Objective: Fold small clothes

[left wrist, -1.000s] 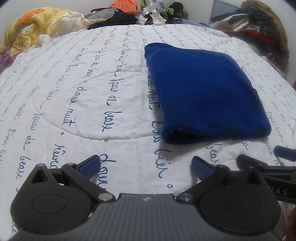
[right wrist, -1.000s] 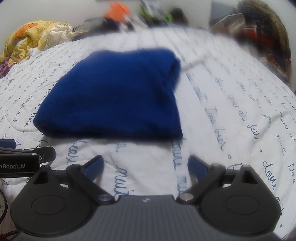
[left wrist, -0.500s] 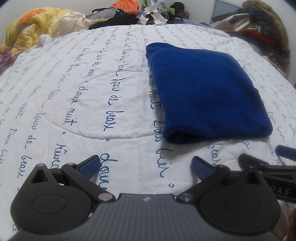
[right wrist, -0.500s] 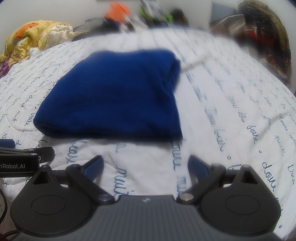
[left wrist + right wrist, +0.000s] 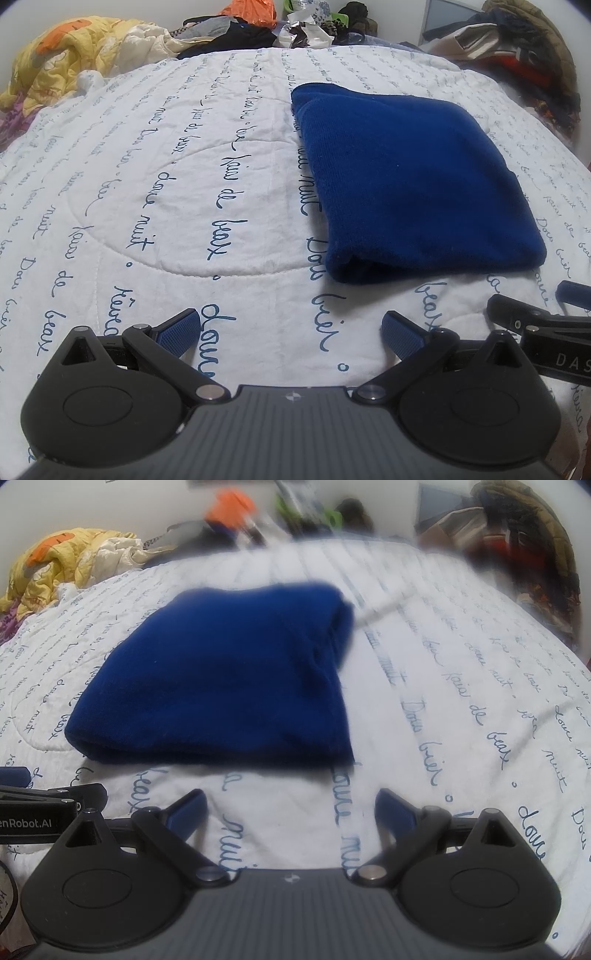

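A dark blue fleece garment [image 5: 410, 181] lies folded into a flat rectangle on the white quilt; it also shows in the right wrist view [image 5: 225, 686]. My left gripper [image 5: 291, 326] is open and empty, a little in front of and left of the garment's near edge. My right gripper [image 5: 290, 806] is open and empty, just in front of the garment's near right corner. Each gripper's tip shows at the edge of the other's view: the right one [image 5: 535, 310] and the left one [image 5: 51, 794].
The white quilt [image 5: 155, 192] with blue handwriting covers the bed. A yellow blanket [image 5: 59, 70] lies bunched at the far left. A pile of clothes [image 5: 266, 26] runs along the far edge. Dark jackets [image 5: 524, 62] are heaped at the far right.
Both grippers have crept slightly forward and stayed open. The folded garment has not moved.
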